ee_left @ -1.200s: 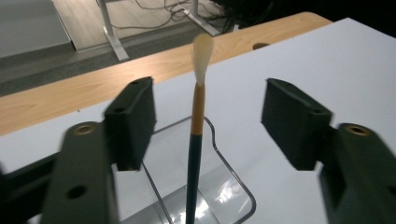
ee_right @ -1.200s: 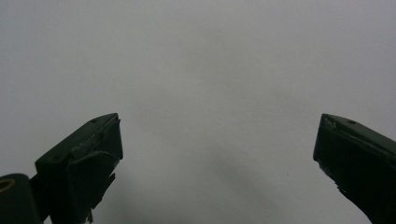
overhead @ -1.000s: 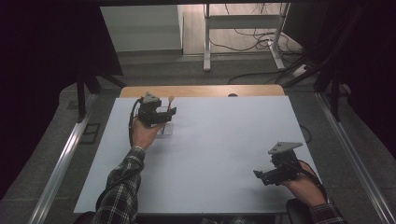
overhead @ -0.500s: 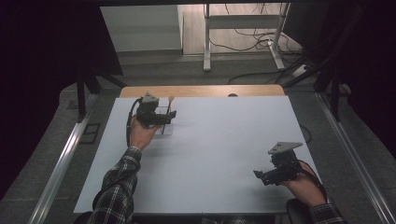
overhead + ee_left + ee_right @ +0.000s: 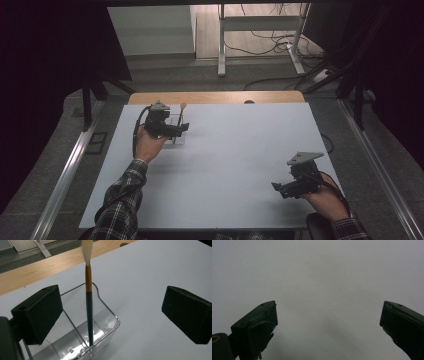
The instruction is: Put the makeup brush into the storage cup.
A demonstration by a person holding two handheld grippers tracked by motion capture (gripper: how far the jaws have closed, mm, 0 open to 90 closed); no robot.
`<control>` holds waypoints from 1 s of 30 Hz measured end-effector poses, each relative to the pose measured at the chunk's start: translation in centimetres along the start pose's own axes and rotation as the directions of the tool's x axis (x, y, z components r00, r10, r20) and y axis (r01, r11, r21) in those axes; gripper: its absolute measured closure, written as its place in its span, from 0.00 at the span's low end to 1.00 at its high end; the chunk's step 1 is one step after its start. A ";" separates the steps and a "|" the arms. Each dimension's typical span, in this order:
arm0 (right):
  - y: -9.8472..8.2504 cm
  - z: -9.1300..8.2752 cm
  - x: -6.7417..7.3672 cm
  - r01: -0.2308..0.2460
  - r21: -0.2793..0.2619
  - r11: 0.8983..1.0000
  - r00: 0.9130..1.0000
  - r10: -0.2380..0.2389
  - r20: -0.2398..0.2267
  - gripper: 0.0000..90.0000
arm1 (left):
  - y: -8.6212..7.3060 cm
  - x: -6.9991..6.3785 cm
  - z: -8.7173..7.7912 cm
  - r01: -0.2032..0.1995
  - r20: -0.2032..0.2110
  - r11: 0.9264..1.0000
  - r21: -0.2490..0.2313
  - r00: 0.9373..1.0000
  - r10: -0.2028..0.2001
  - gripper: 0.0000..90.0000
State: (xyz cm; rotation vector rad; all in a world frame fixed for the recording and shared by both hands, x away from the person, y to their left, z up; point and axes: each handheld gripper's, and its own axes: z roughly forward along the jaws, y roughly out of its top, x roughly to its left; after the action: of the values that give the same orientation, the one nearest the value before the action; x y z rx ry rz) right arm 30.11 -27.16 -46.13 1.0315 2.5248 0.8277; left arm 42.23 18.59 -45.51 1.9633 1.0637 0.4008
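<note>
Left gripper [image 5: 112, 312] at the desk's [image 5: 240, 150] far left: jaws wide, just been opening, brush [image 5: 89, 305] upright between them, untouched, standing in the clear holder [image 5: 105, 335]. Right gripper [image 5: 328, 322] well apart at the near right, jaws wide, empty.

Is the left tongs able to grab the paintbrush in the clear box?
Probably yes. The left tongs have just been opening and stand wide, with the paintbrush upright between them, untouched, in the clear box. Nothing blocks it.
</note>
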 end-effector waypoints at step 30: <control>0.0 0.0 0.0 -0.002 -0.002 1.000 1.000 0.002 0.001 0.01 | -2.6 0.2 -1.7 -0.015 0.008 1.000 -0.007 1.000 0.015 0.01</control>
State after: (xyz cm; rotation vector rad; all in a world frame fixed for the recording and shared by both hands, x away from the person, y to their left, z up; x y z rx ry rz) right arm 30.09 -27.15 -46.09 1.0340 2.5214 0.8302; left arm 39.96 20.40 -46.58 1.9660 1.0417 0.4044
